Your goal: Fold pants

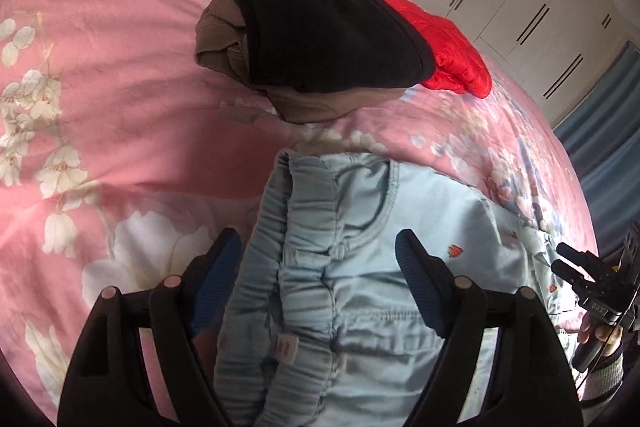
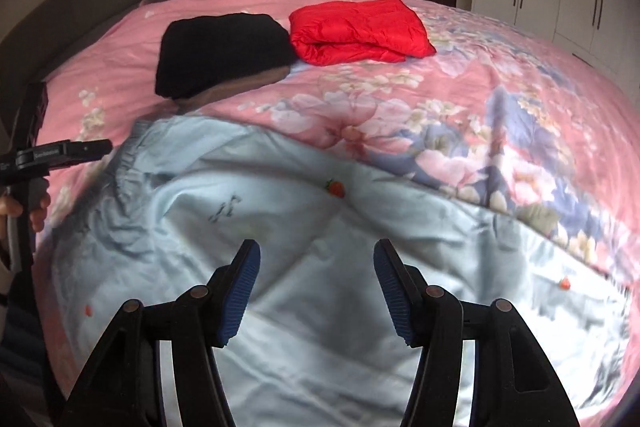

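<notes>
pants point(image 1: 360, 307) waistband carries small white tag, print unreadable.

I get soft, even daylight; my right view smears the pale pants point(image 2: 320, 267), my left stays sharper. Fisheye bends the bed point(image 1: 120, 67) and darkens corners.

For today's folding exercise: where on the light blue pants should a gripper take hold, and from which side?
Probably the gathered elastic waistband of the light blue pants. It forms a thick raised ridge at the garment's end, easier to pinch than the flat legs. Come from above at the waistband's outer edge, where the open left gripper hovers, its fingers astride it.
</notes>
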A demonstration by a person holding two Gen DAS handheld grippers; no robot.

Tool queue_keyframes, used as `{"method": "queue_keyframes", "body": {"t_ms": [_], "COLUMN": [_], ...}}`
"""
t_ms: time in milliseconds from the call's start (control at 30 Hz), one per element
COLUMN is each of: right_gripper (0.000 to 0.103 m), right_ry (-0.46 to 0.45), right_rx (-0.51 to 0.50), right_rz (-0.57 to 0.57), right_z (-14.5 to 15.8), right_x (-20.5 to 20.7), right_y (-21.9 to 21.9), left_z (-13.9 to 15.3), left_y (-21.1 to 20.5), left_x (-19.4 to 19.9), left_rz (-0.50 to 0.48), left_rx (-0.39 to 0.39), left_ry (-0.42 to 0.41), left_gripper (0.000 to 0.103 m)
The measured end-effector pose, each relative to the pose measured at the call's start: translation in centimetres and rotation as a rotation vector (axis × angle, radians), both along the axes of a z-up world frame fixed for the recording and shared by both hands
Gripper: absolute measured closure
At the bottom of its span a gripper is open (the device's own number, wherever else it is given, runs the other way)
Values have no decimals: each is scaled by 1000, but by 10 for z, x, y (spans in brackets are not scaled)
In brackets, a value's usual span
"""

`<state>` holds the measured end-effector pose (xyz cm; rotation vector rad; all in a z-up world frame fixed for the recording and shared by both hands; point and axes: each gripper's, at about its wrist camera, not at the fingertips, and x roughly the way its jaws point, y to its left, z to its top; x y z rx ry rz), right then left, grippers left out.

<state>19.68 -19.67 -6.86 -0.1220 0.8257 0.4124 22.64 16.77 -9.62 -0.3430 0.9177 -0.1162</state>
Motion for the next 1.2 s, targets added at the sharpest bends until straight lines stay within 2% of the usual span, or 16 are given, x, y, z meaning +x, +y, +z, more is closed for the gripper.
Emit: {"method": "queue_keyframes", "body": {"t_ms": [100,267,367,400,433,500,533,567,600,633,667,700,767,867,1067,1200], "right_gripper": [44,44,40,39,38,38,38,40,53,74,86,95,97,98,98,98], "right_ry": [17,77,104,114,129,177,193,211,213,214,201,185,137,62,-84,-119], "right_rx": [-66,-160,-202,-214,-223,-225,-229,-228,-229,-220,-225,-251,-319,-312,-192,-133], "right_rz": [24,102,140,146,154,179,184,189,199,222,236,248,251,214,142,139], "right_z": [-6,-24,-33,-35,-39,-46,-49,-51,-50,-48,-45,-44,-42,-25,25,38], "right_x": [39,78,95,101,106,116,118,118,116,111,104,96,77,51,-32,-81], "right_y": [3,9,13,14,16,19,21,22,24,27,30,35,44,41,14,7], "left_z": [-12,-24,-25,-24,-23,-21,-22,-21,-19,-16,-13,-9,-2,17,52,59], "left_y": [3,11,13,11,7,-2,-6,-10,-11,-12,-10,-8,-5,-4,1,0], "left_x": [25,46,50,50,49,46,46,44,41,38,34,30,20,-4,-73,-117], "left_rz": [10,-86,-112,-131,-159,-200,-220,-239,-245,-249,-247,-242,-232,-240,-293,-330], "left_rx": [65,-4,4,10,11,47,77,97,120,128,126,118,103,91,92,117], "left_ry": [23,37,33,23,17,10,5,-2,-17,-32,-45,-56,-82,-148,-285,-326], "left_gripper": [23,23,25,35,53,63,73,73,74,75,76,77,79,84,87,87]}}
